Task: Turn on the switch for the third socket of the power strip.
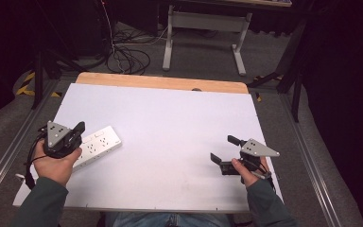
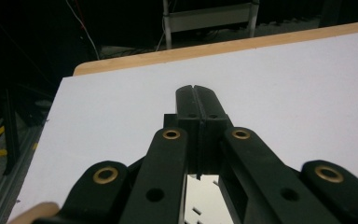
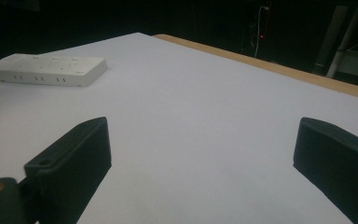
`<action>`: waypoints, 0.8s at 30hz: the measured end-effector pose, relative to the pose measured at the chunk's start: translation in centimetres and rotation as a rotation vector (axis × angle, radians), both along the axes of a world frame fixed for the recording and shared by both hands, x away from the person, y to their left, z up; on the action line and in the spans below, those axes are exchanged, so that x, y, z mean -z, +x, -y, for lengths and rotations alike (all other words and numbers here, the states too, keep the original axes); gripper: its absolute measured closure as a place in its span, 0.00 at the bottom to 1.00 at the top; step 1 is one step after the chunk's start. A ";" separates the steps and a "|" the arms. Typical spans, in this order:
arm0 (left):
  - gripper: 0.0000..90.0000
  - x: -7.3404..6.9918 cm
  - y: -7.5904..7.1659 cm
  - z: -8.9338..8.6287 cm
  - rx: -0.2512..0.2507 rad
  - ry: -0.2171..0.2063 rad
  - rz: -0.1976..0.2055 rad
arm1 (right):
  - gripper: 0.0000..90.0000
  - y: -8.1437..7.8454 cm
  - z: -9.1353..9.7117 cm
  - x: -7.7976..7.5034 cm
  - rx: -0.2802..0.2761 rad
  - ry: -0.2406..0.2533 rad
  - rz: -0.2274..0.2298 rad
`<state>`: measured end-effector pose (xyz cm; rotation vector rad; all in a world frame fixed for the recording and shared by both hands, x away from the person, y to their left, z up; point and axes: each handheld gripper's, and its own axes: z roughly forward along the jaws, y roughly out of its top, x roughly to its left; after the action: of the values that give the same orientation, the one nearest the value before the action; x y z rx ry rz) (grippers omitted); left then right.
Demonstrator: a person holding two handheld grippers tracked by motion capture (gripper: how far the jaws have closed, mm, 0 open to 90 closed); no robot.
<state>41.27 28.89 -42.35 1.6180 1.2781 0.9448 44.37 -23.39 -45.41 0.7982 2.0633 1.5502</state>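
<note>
Power strip (image 1: 97, 144), a long white plastic block with rows of sockets, lies flat near the left edge of the matte white sheet (image 1: 170, 123) over my wooden table (image 1: 160, 82). Wide bare surface stretches between it and my right gripper (image 1: 223, 151), whose jaws stand spread, grasping nothing. My left gripper (image 1: 75, 130) hovers over the strip's near end, jaws clenched together on nothing.

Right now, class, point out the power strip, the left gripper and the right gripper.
power strip (image 1: 100, 142), high view, its white top face.
left gripper (image 2: 196, 95), left gripper view, between the shut fingertips.
right gripper (image 1: 223, 147), high view, between the open fingertips.
</note>
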 end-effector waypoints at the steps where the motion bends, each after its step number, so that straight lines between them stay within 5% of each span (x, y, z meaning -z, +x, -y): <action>1: 1.00 0.0 0.0 0.0 0.005 -0.001 -0.003 | 0.05 0.0 0.0 0.0 0.000 0.000 0.000; 24: 1.00 0.0 1.4 0.5 0.002 0.019 -0.038 | 0.05 0.0 -0.1 0.0 -0.004 -0.001 -0.002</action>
<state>42.70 28.40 -42.39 1.6589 1.2961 0.9320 44.41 -23.25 -45.44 0.7955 2.0681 1.5506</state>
